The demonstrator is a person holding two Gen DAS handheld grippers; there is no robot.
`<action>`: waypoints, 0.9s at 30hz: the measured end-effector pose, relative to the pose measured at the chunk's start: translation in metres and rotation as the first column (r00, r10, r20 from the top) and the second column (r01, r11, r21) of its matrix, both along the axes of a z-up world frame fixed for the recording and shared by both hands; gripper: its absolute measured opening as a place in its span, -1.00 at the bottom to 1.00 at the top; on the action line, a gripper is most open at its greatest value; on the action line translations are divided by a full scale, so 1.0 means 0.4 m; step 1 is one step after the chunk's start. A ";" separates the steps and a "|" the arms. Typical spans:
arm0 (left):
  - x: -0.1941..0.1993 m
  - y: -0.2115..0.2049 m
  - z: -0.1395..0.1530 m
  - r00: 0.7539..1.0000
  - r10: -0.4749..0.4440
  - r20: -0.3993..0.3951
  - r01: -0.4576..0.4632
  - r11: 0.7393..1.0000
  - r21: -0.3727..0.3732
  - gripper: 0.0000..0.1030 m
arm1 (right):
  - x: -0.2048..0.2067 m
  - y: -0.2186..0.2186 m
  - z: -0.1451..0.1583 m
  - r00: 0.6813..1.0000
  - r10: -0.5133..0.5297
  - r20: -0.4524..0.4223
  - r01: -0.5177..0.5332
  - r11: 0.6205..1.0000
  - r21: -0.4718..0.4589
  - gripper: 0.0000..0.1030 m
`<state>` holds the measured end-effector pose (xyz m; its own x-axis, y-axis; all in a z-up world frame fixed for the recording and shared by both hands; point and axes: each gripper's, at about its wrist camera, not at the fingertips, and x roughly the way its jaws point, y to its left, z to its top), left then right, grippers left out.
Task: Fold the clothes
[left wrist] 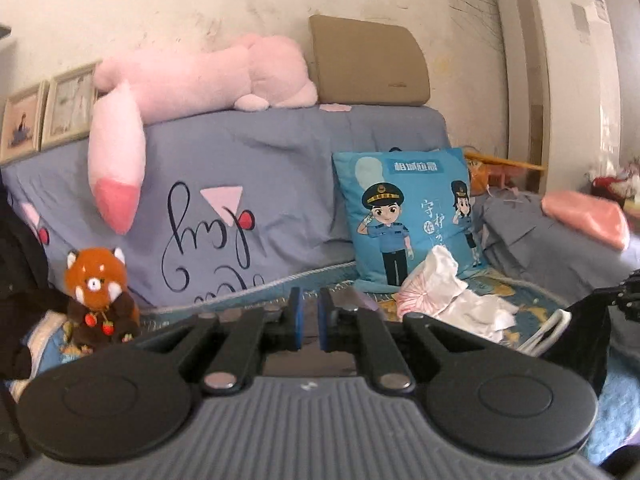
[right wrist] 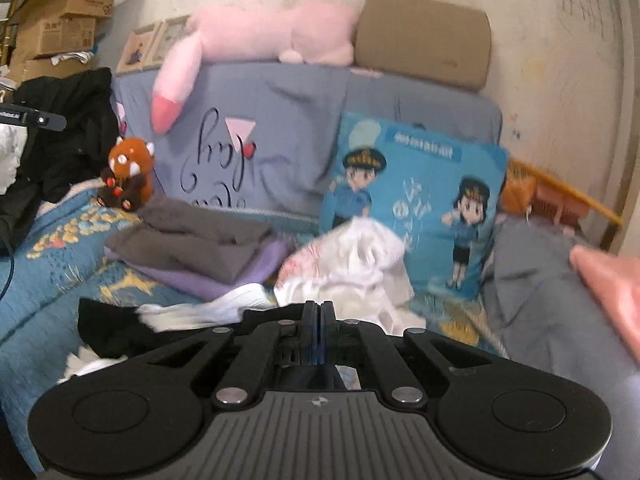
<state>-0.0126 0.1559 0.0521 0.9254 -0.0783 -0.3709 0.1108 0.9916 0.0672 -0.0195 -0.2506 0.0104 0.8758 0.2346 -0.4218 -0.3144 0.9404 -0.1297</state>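
A sofa draped in a grey-blue cover (right wrist: 304, 120) stands against a scuffed cream wall, its seat spread with a blue patterned blanket (right wrist: 52, 256). Nearest in the left wrist view, the left claw (left wrist: 310, 312) has its blue pads drawn narrow with a slim gap, and nothing shows between them. In the right wrist view the right claw (right wrist: 318, 320) is pressed fully together; whether cloth is pinched there cannot be told. Just beyond it lies a black garment with white stripes (right wrist: 120, 328), and to its right a crumpled white and pink garment (right wrist: 352, 264). Left of that sits a folded grey and purple stack (right wrist: 192, 248). Farther back lean a blue cartoon cushion (right wrist: 416, 200) and a red panda plush (right wrist: 130, 172). A pink plush (right wrist: 260, 36) lies along the sofa top.
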 end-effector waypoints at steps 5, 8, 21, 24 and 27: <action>0.044 -0.049 -0.070 0.963 -0.113 -0.244 0.134 0.988 0.071 -0.70 | -0.004 0.039 0.005 0.999 0.021 -0.045 -0.024 0.998 -0.066 -0.97; 0.063 -0.091 -0.179 0.916 -0.211 -0.342 0.242 0.969 0.049 0.16 | 0.000 0.027 -0.049 0.991 0.003 -0.130 -0.014 0.996 -0.084 -0.97; 0.252 -0.213 -0.457 0.823 -0.343 -0.453 0.434 0.894 0.110 0.99 | -0.019 -0.111 -0.233 0.938 -0.059 -0.342 0.072 0.997 0.025 0.19; 0.299 -0.243 -0.483 0.785 -0.395 -0.477 0.481 0.874 0.066 0.99 | 0.009 -0.124 -0.247 0.932 -0.043 -0.361 0.079 0.993 0.088 0.25; 0.355 -0.264 -0.518 0.745 -0.421 -0.517 0.499 0.866 0.014 0.99 | 0.049 -0.139 -0.268 0.925 -0.032 -0.379 0.097 0.983 0.155 0.25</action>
